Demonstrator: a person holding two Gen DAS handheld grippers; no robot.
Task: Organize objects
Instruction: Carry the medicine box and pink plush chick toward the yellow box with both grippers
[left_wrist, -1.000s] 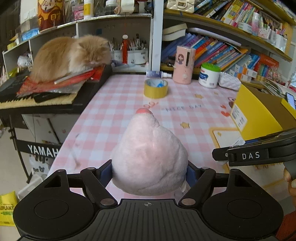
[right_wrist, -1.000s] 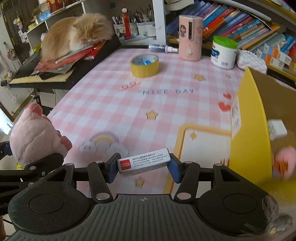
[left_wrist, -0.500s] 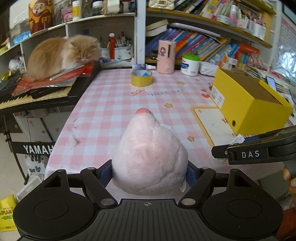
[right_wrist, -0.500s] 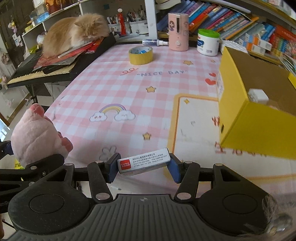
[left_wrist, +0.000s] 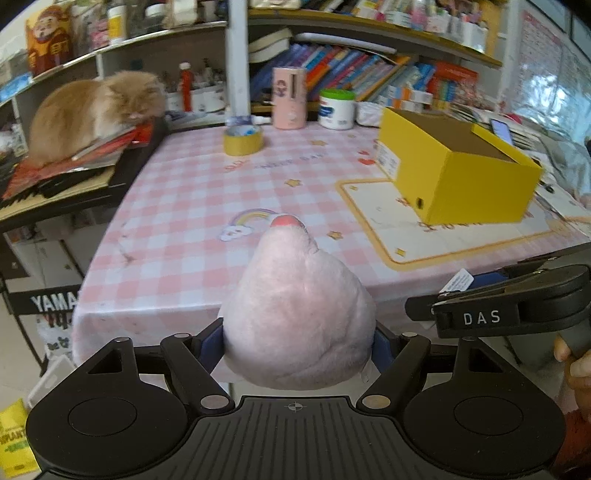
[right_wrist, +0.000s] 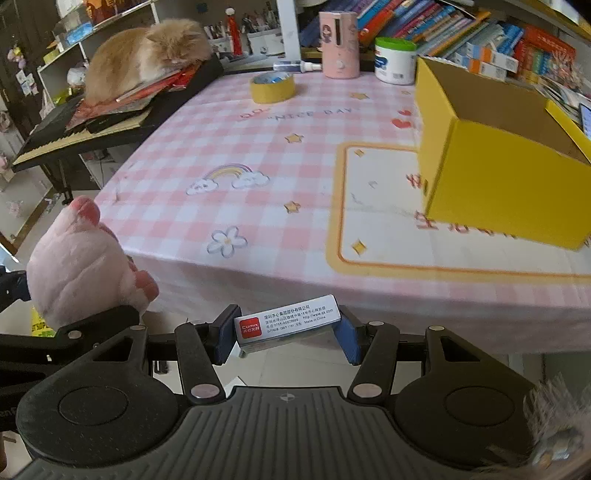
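Note:
My left gripper (left_wrist: 297, 341) is shut on a pink plush toy (left_wrist: 295, 314), held in the air in front of the table's near edge. The toy also shows at the left of the right wrist view (right_wrist: 79, 266). My right gripper (right_wrist: 286, 332) is shut on a small white and silver box with a red label (right_wrist: 286, 325), also off the near edge. That gripper shows at the right of the left wrist view (left_wrist: 491, 310). An open yellow cardboard box (left_wrist: 454, 170) stands on the right of the pink checked tablecloth (left_wrist: 207, 206); it also shows in the right wrist view (right_wrist: 495, 155).
A yellow tape roll (right_wrist: 272, 86), a pink cylinder (right_wrist: 339, 38) and a white jar with a green lid (right_wrist: 394, 61) stand at the table's far edge before bookshelves. An orange cat (right_wrist: 144, 55) lies on papers on a keyboard (right_wrist: 74, 136) at the left.
Both grippers have pulled back from the table, holding their objects. The table's near edge and the whole yellow box have come into view.

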